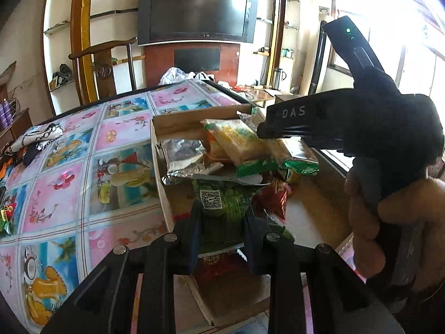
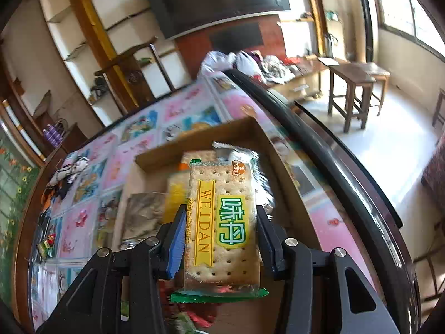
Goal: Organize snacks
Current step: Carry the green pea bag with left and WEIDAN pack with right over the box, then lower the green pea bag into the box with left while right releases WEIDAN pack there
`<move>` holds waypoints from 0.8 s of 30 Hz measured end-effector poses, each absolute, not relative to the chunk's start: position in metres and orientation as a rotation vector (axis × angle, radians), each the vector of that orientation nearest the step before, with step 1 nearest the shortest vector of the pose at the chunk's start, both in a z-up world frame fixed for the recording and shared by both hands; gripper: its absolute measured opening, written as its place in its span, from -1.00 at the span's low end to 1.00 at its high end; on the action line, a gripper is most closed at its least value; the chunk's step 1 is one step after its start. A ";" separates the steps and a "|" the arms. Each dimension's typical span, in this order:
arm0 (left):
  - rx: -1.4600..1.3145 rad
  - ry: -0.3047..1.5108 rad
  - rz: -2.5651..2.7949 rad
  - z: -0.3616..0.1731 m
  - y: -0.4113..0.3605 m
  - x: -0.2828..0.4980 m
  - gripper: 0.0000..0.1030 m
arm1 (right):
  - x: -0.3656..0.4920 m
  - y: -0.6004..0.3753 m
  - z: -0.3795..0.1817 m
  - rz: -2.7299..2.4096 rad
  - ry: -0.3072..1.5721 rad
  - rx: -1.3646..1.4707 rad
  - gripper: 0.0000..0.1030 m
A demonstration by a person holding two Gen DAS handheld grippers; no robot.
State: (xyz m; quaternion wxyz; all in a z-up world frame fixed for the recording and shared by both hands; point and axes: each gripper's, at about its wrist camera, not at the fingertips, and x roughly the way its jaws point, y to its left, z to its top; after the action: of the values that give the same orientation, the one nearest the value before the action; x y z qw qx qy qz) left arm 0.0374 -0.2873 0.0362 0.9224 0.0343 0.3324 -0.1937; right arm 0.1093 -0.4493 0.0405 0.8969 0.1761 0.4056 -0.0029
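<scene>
My left gripper (image 1: 222,217) is shut on a green snack packet (image 1: 222,208) with a QR code, held over the near part of a shallow cardboard box (image 1: 158,167). The box holds several snacks: a silver foil pouch (image 1: 182,153), yellow cracker packs (image 1: 236,139) and a red packet (image 1: 274,197). My right gripper (image 2: 221,222) is shut on a WEIDAN cracker pack (image 2: 222,222) with green ends, held above the same box (image 2: 150,158). In the left wrist view the right gripper (image 1: 264,132) reaches in from the right over the crackers.
The box lies on a table with a colourful patterned cloth (image 1: 69,167). Dark cloth and small items (image 1: 33,142) lie at the table's far left. A wooden chair (image 1: 103,66), a television (image 1: 194,11) and shelves stand behind. Wooden stools (image 2: 353,83) stand right.
</scene>
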 end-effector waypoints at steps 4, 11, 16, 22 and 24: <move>0.094 0.685 -0.394 0.033 -0.289 0.036 -0.51 | 0.110 -0.451 0.036 -0.016 0.858 0.356 -0.05; 0.139 0.687 -0.384 0.028 -0.295 0.034 -0.51 | 0.112 -0.446 0.031 -0.022 0.873 0.330 -0.05; 0.150 0.688 -0.379 0.028 -0.296 0.034 -0.51 | 0.112 -0.443 0.032 -0.031 0.870 0.309 -0.05; 0.175 0.676 -0.368 0.028 -0.300 0.031 -0.51 | 0.112 -0.442 0.031 -0.031 0.870 0.302 -0.05; 0.186 0.671 -0.364 0.027 -0.301 0.031 -0.51 | 0.112 -0.442 0.031 -0.032 0.870 0.301 -0.05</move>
State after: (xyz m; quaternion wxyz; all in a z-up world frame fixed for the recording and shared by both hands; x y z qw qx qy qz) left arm 0.0306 -0.3009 0.0274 0.9237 0.0907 0.3271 -0.1775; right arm 0.1125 -0.4417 0.0315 0.8957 0.1454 0.4199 -0.0153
